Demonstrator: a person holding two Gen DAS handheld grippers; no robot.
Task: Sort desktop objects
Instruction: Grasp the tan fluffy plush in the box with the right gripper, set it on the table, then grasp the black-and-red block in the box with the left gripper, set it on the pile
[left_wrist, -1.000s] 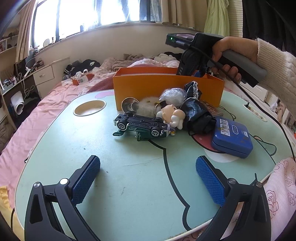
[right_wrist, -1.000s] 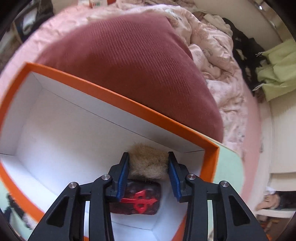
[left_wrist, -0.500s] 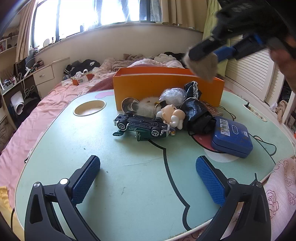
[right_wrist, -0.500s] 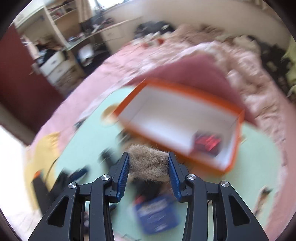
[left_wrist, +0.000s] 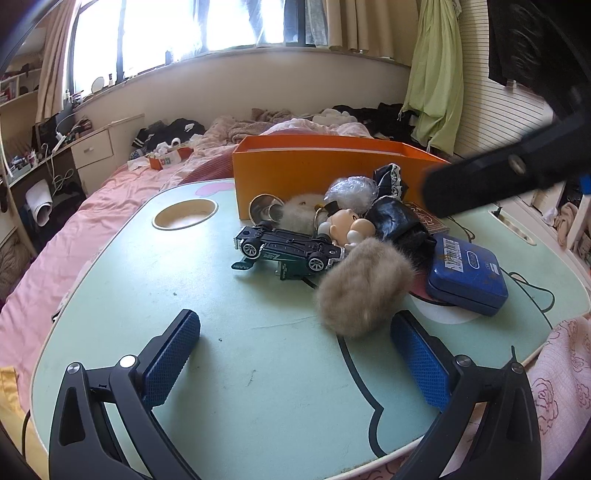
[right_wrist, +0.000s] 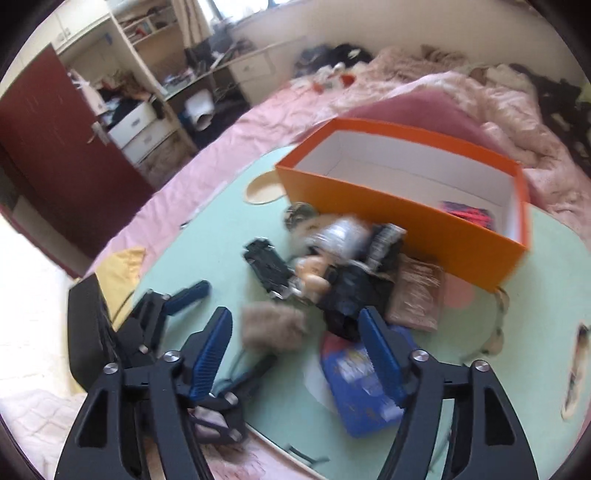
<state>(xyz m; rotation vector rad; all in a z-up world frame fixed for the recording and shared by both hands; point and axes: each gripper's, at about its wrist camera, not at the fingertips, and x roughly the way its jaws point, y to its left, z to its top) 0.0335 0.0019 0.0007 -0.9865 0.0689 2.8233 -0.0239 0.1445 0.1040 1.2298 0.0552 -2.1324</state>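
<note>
Fur ball (left_wrist: 364, 286) lies free below the right claw (right_wrist: 295, 347), whose jaws are opening.

Right gripper (right_wrist: 295, 341) angled down over light green table (right_wrist: 221, 236), jaws opening, blue pads clear of any object. Brown fur ball (right_wrist: 273, 326) seen between the pads, touching neither, blurred. Orange box (right_wrist: 399, 206) at far edge of table, white inside, a red-and-dark item (right_wrist: 467, 216) in its right end. Cluttered pile against box's near wall: dark toy car (right_wrist: 267, 267), small figurine (right_wrist: 314, 275), black bundle (right_wrist: 354, 295), tan packet (right_wrist: 417, 293). Blue tin (right_wrist: 354, 384) near table's near edge. Left gripper (right_wrist: 218, 336) at near left edge, pads wide apart.
</note>
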